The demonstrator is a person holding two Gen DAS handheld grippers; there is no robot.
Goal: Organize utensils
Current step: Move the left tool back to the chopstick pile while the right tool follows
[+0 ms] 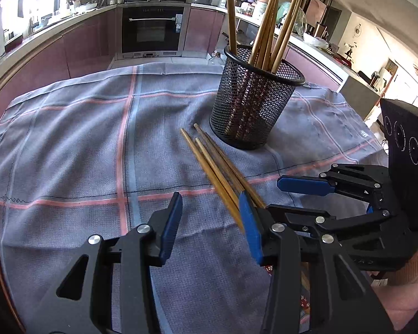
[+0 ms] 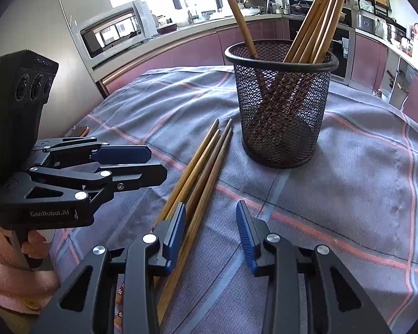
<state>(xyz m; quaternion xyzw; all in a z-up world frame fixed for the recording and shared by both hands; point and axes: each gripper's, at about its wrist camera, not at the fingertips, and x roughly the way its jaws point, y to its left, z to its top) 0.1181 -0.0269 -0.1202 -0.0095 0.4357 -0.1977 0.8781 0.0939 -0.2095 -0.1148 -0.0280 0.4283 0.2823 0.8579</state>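
Left tongs [image 1: 210, 222]: spread open, empty, low above cloth [image 1: 69, 144].
Loose chopsticks [image 1: 214, 167]: flat on table, tips near basket [image 1: 253, 105], handles under right tongs [image 1: 267, 194].
Right tongs [image 2: 211, 228]: spread open over chopsticks [image 2: 200, 175].
Basket [image 2: 281, 111]: upright beyond, holding more chopsticks [image 2: 312, 27].

The left gripper [image 1: 210, 220] is held low and level with its jaws spread wide apart, nothing being clasped between the blue pads [image 1: 171, 224]. The right gripper [image 2: 210, 232] is likewise carried with its jaws parted and nothing gripped, and it is seen from the left wrist view lying on its side just to the right, its fingers directed leftward. Each tool is grasped from below by a hand [image 2: 34, 243] in a pink sleeve, only partly shown at the frame edges, and the two are kept close together, side by side.
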